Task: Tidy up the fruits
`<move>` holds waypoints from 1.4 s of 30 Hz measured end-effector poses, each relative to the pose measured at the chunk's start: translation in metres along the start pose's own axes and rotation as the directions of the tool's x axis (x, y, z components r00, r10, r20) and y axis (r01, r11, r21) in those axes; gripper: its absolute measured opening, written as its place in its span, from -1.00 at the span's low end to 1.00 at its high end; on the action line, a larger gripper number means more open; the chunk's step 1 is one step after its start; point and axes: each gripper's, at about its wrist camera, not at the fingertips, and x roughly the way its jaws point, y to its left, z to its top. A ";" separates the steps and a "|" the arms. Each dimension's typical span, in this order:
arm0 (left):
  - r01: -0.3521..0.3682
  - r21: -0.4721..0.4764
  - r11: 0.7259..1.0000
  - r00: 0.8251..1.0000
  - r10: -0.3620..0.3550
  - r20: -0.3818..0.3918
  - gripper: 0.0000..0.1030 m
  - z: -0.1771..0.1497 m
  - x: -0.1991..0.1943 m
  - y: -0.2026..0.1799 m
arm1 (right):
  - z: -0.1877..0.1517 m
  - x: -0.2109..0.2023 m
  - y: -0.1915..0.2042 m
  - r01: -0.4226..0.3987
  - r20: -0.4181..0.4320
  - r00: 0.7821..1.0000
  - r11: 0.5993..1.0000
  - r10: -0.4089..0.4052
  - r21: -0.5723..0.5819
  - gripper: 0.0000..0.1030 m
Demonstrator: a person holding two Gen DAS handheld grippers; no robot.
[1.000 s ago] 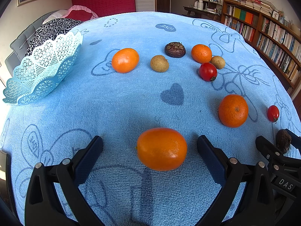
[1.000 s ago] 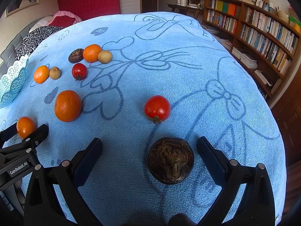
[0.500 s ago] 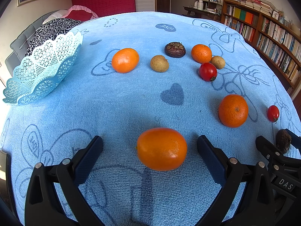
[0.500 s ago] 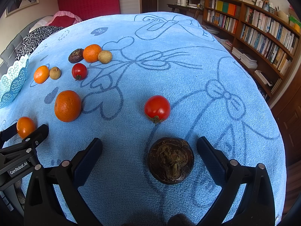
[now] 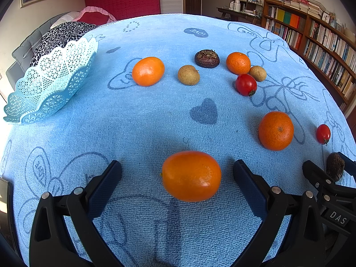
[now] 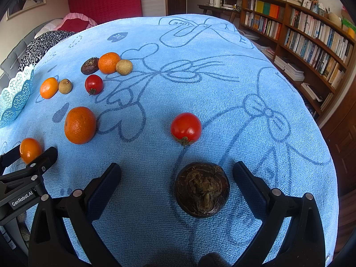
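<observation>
Left wrist view: the left gripper (image 5: 177,173) stands wide apart over the blue towel (image 5: 144,120) covering the bench, with an orange kumquat (image 5: 191,176) lying between its fingers, touching neither. The lattice basket (image 5: 51,82) sits well off to the far left, holding no fruit that shows.

Right wrist view: the right gripper (image 6: 177,173) is likewise spread wide, a dark brown water chestnut (image 6: 201,189) resting between the fingers, nearer the right one, with gaps on both sides. A cherry tomato (image 6: 186,128) lies just beyond it.
</observation>
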 end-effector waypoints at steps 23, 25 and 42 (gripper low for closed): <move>0.082 0.044 0.996 0.996 -0.080 -0.048 0.95 0.003 -0.001 0.007 | 0.002 0.001 -0.004 -0.047 -0.040 0.998 0.998 0.046 -0.041 0.91; 0.095 0.040 0.995 0.995 -0.094 -0.042 0.95 0.002 -0.003 0.008 | -0.002 -0.001 -0.005 -0.063 -0.039 0.997 0.996 0.060 -0.065 0.91; 0.111 0.028 0.993 0.990 -0.113 0.080 0.95 -0.008 -0.040 0.029 | -0.014 -0.026 -0.022 -0.157 0.026 0.987 0.986 0.158 -0.055 0.91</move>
